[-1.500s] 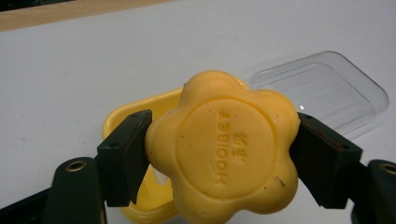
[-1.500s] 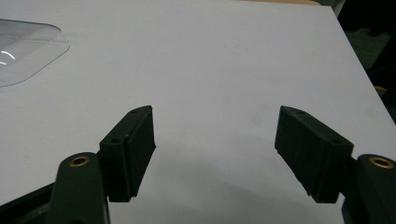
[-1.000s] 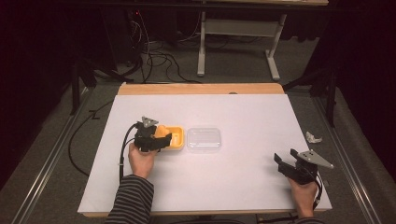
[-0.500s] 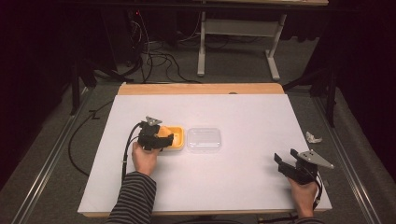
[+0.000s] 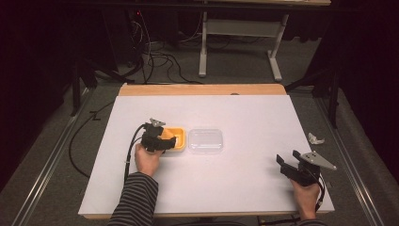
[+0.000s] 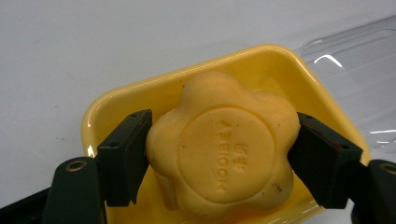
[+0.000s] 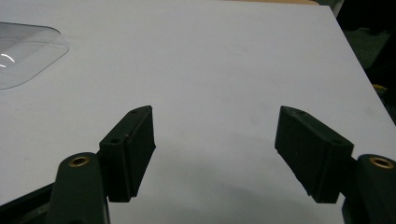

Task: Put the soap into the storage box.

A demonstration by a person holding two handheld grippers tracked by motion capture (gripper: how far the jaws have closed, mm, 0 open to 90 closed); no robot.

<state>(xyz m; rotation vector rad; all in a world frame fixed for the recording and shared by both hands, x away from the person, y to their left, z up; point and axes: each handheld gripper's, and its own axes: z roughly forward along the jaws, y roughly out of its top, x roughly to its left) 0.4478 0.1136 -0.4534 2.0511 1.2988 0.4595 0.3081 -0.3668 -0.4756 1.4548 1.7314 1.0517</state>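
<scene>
A yellow flower-shaped soap (image 6: 224,154) rests in a yellow dish (image 6: 261,60), which lies left of centre on the white table (image 5: 181,141). My left gripper (image 6: 223,161) is shut on the soap, one pad pressed against each side; in the high view it (image 5: 170,141) hangs over the dish's left half. A clear plastic lid (image 5: 205,140) lies flat just right of the dish, touching it or nearly so. Near the table's front right corner my right gripper (image 5: 288,159) stands open above bare table, its jaws wide apart around nothing (image 7: 215,154).
The white table top (image 5: 235,113) has a wooden strip (image 5: 202,89) along its far edge. The clear lid's corner (image 7: 23,51) lies far left of my right gripper. A crumpled white scrap (image 5: 315,138) sits beyond the table's right edge.
My left gripper has eased slightly rightward over the dish. The right gripper has not moved.
</scene>
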